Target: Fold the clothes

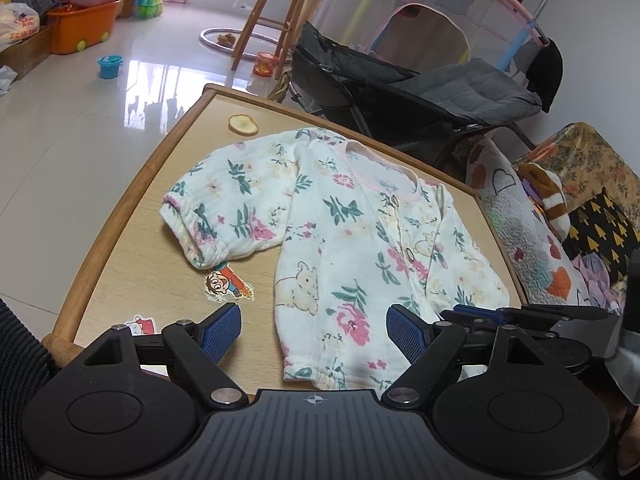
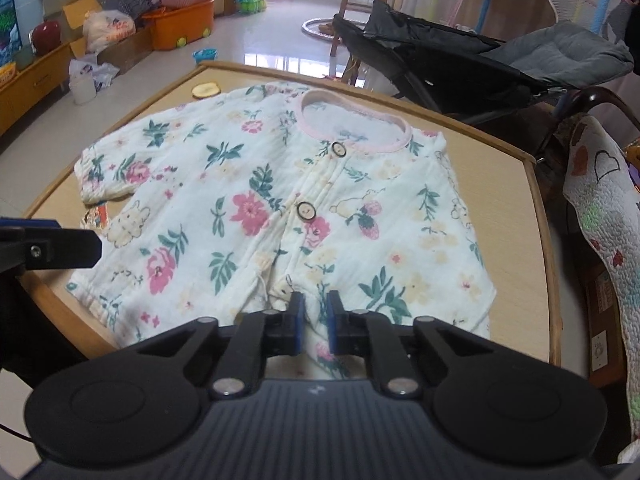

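The right hand-held gripper (image 2: 315, 322), black with blue ribbed pads, is clenched on the bottom hem of the white floral muslin baby shirt (image 2: 280, 208), near the foot of the button placket; a pinch of cloth sits between its nearly closed pads. The left hand-held gripper (image 1: 314, 334) is released, its pads spread wide to either side of the shirt's left lower part, with the hem lying just in front of them; whether a pad touches the cloth I cannot tell. In the left wrist view the right tool's black fingers lie just beside the left one, low at the shirt's lower right corner.

The shirt lies flat and face up on the light wooden table (image 2: 516, 208) with a raised rim, pink-trimmed neckline at the far side and two dark-rimmed buttons down the front. Its left sleeve stretches toward the table's left edge; the right sleeve looks folded in at the shoulder. The hem reaches the near rim.

Bare tabletop shows to the right of the shirt and at the near left, where cartoon stickers (image 1: 226, 286) lie. A small round wooden disc (image 1: 243, 124) sits at the far left corner, near the shoulder. Beyond the far rim stands a grey folding stroller (image 2: 500, 60); a quilted heart-print blanket (image 2: 600, 208) hangs off the right side.
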A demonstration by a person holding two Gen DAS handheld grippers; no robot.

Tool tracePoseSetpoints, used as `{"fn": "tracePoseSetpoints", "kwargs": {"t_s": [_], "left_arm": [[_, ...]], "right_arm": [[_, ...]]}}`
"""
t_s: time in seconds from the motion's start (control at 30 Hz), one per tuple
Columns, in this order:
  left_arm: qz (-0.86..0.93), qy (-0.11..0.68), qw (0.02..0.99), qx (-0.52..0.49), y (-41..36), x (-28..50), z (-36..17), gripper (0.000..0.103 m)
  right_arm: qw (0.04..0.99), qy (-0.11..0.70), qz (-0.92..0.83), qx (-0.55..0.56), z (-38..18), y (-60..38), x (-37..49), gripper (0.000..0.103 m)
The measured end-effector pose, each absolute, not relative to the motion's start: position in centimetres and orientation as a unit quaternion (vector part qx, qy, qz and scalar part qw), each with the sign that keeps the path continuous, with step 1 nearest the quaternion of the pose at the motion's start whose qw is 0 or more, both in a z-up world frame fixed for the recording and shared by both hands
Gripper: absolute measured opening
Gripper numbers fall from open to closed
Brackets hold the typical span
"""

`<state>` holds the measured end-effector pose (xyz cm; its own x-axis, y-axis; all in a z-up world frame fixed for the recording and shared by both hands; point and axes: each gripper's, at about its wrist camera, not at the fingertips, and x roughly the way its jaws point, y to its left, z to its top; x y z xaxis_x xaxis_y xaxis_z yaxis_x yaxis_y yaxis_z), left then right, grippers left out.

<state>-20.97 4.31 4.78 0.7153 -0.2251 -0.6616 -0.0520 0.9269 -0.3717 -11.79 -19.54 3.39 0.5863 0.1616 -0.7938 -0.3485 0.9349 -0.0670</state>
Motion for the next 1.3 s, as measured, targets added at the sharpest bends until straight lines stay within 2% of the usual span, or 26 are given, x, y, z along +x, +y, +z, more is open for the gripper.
{"fn": "tracePoseSetpoints", "kwargs": {"t_s": [0.13,0.43,0.83,1.03,1.3], "left_arm": [[-0.045,0.376,0.907,-0.182,4.2,-20.8,4.7,0.081],[-0.038,0.375,0.908,-0.185,4.3,-20.7,4.6,0.081],[-0.028,0.376,0.907,-0.186,4.5,-20.7,4.4,0.081],[-0.031,0.378,0.908,-0.18,4.4,-20.7,4.4,0.081],[-0.027,0.382,0.906,-0.182,4.3,-20.7,4.4,0.081]], "right_arm": [[0.889,0.423,0.145,-0.098,3.9,-20.1,-11.8,0.004],[0.912,0.382,0.115,-0.098,7.5,-22.5,-11.6,0.004],[0.939,0.338,0.003,-0.072,11.0,-31.6,-9.2,0.004],[0.937,0.337,-0.035,-0.08,10.3,-34.3,-7.3,0.004],[0.919,0.379,-0.068,-0.079,6.9,-36.6,-4.0,0.004]]}}
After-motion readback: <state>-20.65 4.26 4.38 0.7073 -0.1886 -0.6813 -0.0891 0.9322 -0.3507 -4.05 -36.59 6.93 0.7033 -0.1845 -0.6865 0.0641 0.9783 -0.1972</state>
